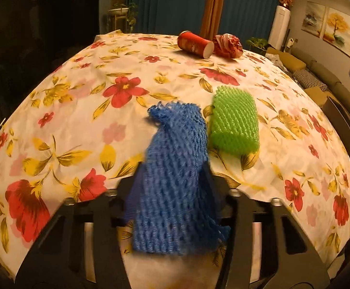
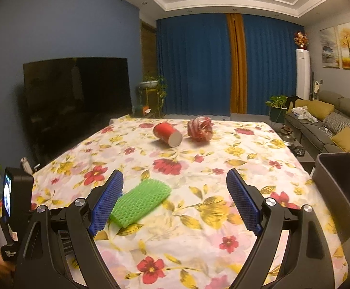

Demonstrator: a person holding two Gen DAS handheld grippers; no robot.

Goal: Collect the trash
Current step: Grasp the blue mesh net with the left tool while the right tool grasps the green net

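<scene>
Floral table (image 1: 83, 110): left hand-held gripper (image 1: 172, 168) clamps blue net (image 1: 175, 180) (right (image 2: 175, 180) agape).

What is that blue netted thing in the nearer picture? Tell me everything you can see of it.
The blue foam net sleeve looks like the soft mesh wrap that goes around fruit: a stretchy lattice of small diamond holes with frayed ends. It is a limp, flattened tube, pinched at its middle between the two fingers of the left tool. Its far end sticks forward over the flowered tablecloth, close beside a green net sleeve; whether they touch is unclear. Its near end hangs back towards the camera, blurred.
</scene>
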